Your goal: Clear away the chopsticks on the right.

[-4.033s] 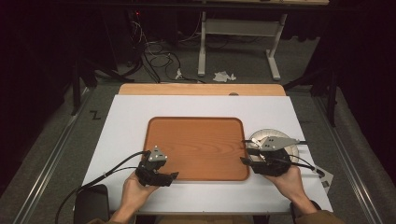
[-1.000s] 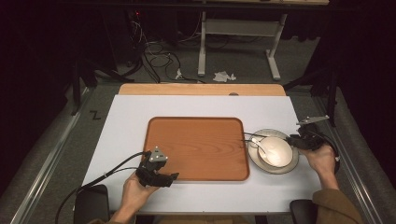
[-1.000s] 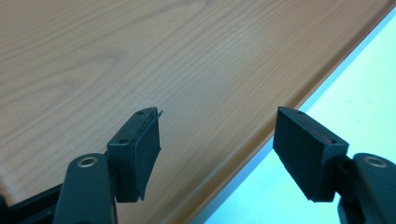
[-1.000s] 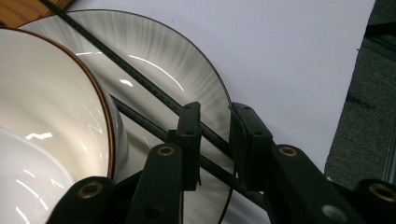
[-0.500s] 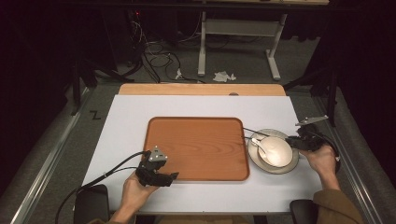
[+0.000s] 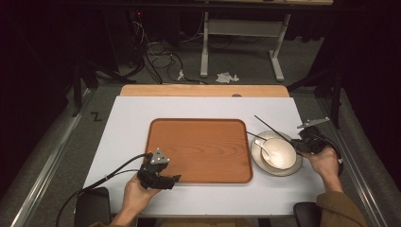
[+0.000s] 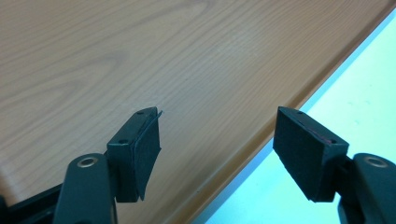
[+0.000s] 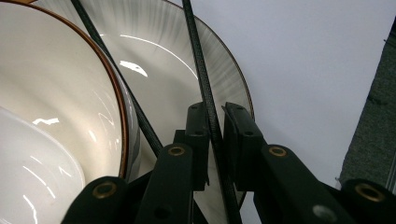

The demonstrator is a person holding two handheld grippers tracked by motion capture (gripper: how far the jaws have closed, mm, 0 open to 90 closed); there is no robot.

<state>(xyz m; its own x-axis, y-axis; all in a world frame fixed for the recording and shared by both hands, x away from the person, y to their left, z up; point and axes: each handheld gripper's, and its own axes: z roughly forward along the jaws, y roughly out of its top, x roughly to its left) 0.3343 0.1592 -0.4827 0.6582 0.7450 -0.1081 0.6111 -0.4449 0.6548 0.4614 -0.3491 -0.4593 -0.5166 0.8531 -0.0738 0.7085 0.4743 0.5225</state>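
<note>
— So where does the right gripper [image 6: 299, 144] sit?

— At the right of the high view, just beside the plate [image 6: 293, 168]. Its jaws are pressed onto one black chopstick [image 8: 204, 86]; in the right gripper view that stick runs from between the pads up to the top of the frame, across the plate's rim. A second chopstick [image 8: 112, 65] lies to its left, outside the jaws, slanting toward the upper left.

— And the bowl?

— The bowl [image 6: 279, 152] stands on the plate, at the left of the right gripper view, its brown-edged rim close to the sticks. Something like a spoon [image 6: 263, 147] seems to rest in it; it is too small to be sure.

— The left gripper?

— The left gripper [image 6: 176, 178] rests at the lower left corner of the wooden tray [image 6: 198, 146], jaws spread wide with nothing between them. In its own view one pad is over the tray's wood, the other over the white table [image 6: 132, 118] past the tray's edge.
</note>
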